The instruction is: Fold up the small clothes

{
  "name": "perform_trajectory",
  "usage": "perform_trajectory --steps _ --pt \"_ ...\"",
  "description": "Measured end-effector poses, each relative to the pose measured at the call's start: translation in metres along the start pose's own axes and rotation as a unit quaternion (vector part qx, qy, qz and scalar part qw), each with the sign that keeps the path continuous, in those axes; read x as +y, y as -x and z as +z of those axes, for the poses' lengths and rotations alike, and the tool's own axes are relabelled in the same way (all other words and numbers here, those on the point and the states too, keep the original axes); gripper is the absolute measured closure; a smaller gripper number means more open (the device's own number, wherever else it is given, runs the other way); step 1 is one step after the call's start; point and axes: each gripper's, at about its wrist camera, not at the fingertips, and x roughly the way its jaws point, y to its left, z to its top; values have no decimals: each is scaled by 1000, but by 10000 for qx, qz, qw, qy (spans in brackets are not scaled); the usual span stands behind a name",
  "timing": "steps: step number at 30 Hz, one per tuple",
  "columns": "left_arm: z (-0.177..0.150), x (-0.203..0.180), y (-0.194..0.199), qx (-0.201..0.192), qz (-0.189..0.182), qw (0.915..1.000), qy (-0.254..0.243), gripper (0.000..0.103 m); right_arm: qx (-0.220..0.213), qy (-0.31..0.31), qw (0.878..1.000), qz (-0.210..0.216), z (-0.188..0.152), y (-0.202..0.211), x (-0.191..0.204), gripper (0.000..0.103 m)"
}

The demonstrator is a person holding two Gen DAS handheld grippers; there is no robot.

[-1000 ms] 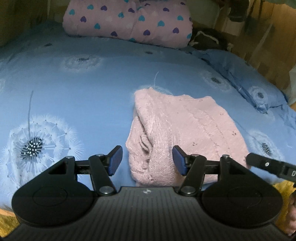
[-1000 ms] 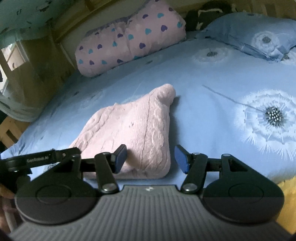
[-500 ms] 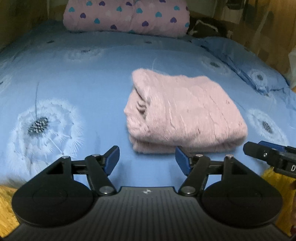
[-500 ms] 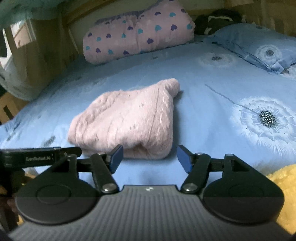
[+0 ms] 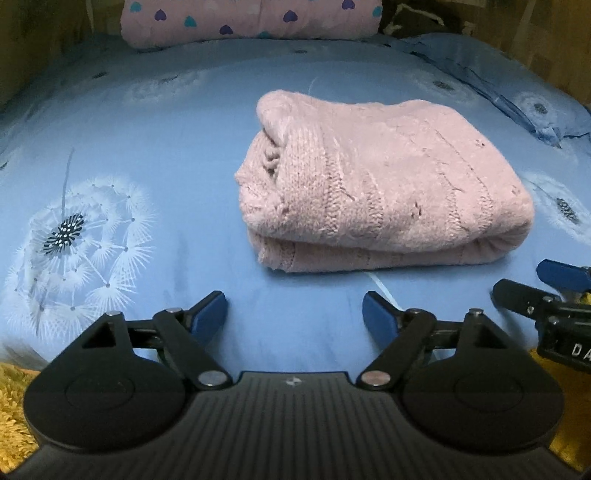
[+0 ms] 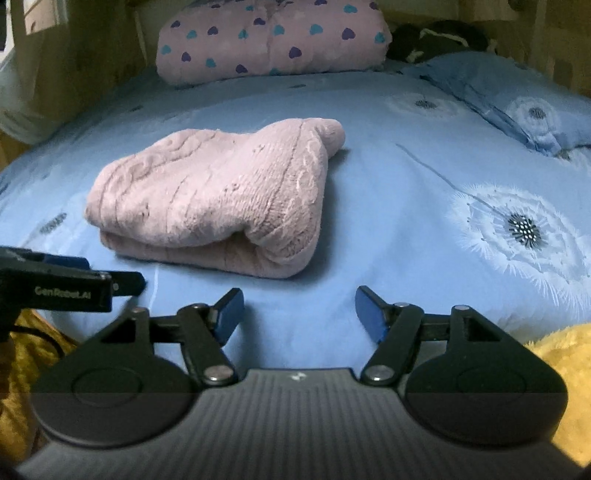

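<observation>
A: Okay, quick pass. Where's the garment?
B: Pink knit sweater (image 5: 384,192), folded into a thick bundle, lying on the blue dandelion-print bed sheet (image 5: 166,166), roughly mid-bed and a little toward the near edge. Right wrist view shows it too (image 6: 214,195), one corner poking up toward the far end of the bed.

A: Left claw?
B: Left claw (image 5: 294,314) is spread, jaws opening right now, nothing between the blue pads (image 5: 207,312). It sits over bare sheet just short of the sweater's near fold, not touching it.

A: Right claw?
B: Right claw (image 6: 299,310) is also spread, jaws a bit narrower than the left's, nothing between them, only sheet. Sweater lies just beyond it and off to its left, apart from the pads.

A: Do they see each other?
B: Yes. Right claw's tip shows at the right edge of the left view (image 5: 554,291); left claw shows at the left edge of the right view (image 6: 70,284), with lettering on its body.

A: Background?
B: Pink heart-print pillow (image 5: 251,18) at the far edge of the bed, a blue pillow (image 6: 517,96) in matching print at the far right corner, something dark between them, cannot tell what. Yellow fuzzy fabric (image 6: 565,354) at the near edge.
</observation>
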Motion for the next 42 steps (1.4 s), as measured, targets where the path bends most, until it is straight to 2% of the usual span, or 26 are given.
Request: perform_trajectory --steps 6,12,42 --pt "0 4 -7 -1 47 10000 71 10 -41 -10 10000 -33 -3 -6 -1 33" --pt "0 4 -10 -13 72 10000 68 8 -73 33 10000 -10 -5 -8 2 26" --pt "-1 5 -11 -33 72 10000 58 6 -120 72 9999 -42 -6 -9 6 22"
